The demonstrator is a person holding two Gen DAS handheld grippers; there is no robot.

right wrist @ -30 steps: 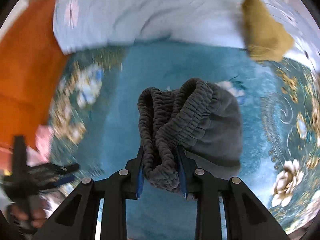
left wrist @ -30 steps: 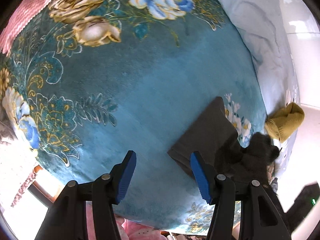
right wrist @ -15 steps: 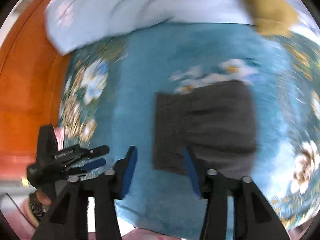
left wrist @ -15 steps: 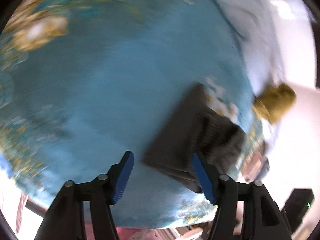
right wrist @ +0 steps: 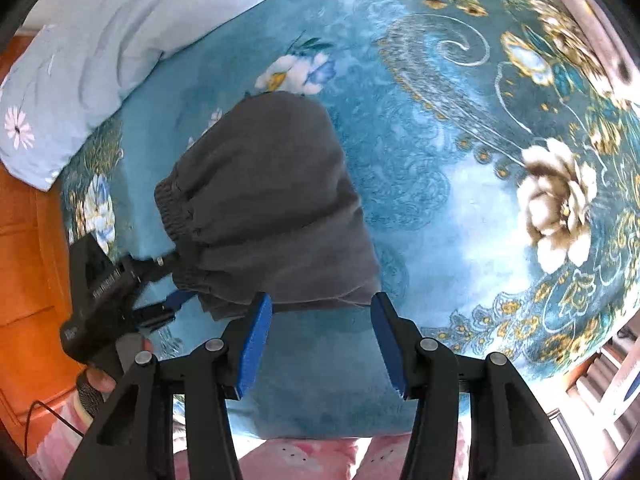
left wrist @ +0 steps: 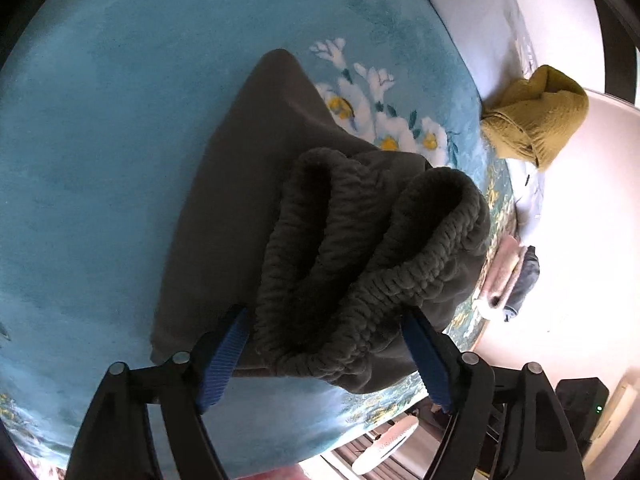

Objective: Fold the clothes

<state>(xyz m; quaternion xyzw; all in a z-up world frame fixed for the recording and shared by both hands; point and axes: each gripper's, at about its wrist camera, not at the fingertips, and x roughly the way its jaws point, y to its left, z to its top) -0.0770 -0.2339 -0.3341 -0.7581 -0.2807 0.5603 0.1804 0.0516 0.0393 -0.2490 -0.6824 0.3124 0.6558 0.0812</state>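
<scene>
**Dark shorts bunched on the bed, both tools at the fabric**

Left hand-held gripper [left wrist: 326,350] first, seen from its own wrist camera: the blue pads stand moderately apart, and the gathered elastic waistband of the dark grey shorts [left wrist: 320,240] lies bunched between them. Its jaws have just been closing a little. The left pad sits against the fabric's edge, yet whether both pads actually press on the cloth I cannot tell. The waistband is doubled into two ribbed loops, probably because the garment is already folded over once, and the tool is placed at that thick end to gather the layers together. The flat part of the shorts stretches away over the blue floral bedspread [left wrist: 100,140]. A mustard knitted garment [left wrist: 536,116] lies well apart, beyond the bedspread's far edge, and some folded cloth sits lower at the right.

From the right wrist view, the right hand-held gripper [right wrist: 320,340] hovers with its jaws half apart and nothing between them; they opened partway a moment ago, and the hem of the shorts [right wrist: 272,200] lies just beyond the fingertips. This position suggests it stands ready at the opposite end from the waistband. The left tool appears at the left, held by a hand [right wrist: 102,380], its fingers reaching into the waistband side. A pale blue pillow [right wrist: 80,60] rests at the bed's upper left.
</scene>
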